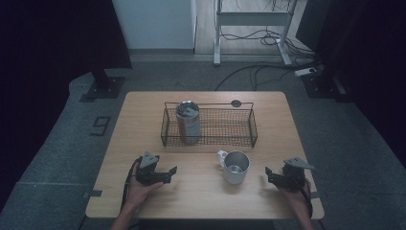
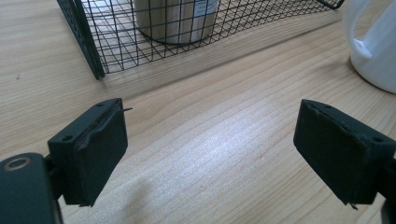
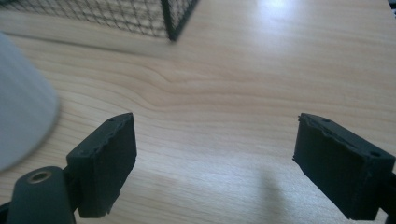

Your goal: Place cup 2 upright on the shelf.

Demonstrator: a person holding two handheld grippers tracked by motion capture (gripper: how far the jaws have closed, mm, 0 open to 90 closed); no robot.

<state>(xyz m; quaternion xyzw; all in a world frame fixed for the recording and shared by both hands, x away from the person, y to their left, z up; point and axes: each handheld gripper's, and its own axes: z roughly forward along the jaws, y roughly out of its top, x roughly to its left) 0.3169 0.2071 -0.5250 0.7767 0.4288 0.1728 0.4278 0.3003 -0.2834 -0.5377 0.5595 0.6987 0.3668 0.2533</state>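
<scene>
mug: white enamel-look mug with steel-coloured inside (image 1: 235, 167), upright on the light wooden table (image 1: 201, 196), just in front of the basket, between both grippers, handle to its far-left. Nothing touches it.
basket: black wire-mesh basket (image 1: 209, 126) behind the mug; tall brushed-steel tumbler with lid (image 1: 187, 121) stands upright in its left end.
risk 1: mug looks light & empty; a one-sided nudge from either jaw prob slides or tips it instead of seating it in a grip.
risk 2: handle points toward basket side, so a grab across the body could catch the handle, twist the mug.
risk 3: if it's to go in the basket, low clearance over the front wire rim = snag; set too far left, it knocks the tumbler.
left gripper: (image 1: 167, 173) jaws apart w/ bare table between them, holding nothing, aimed right toward mug, well short of it. In left gripper view mug sits at top right (image 2: 373, 44).
right gripper: (image 1: 269, 173) jaws apart, empty, pointing left at mug, near but not touching; blurred mug wall at left of its view (image 3: 21, 107).
</scene>
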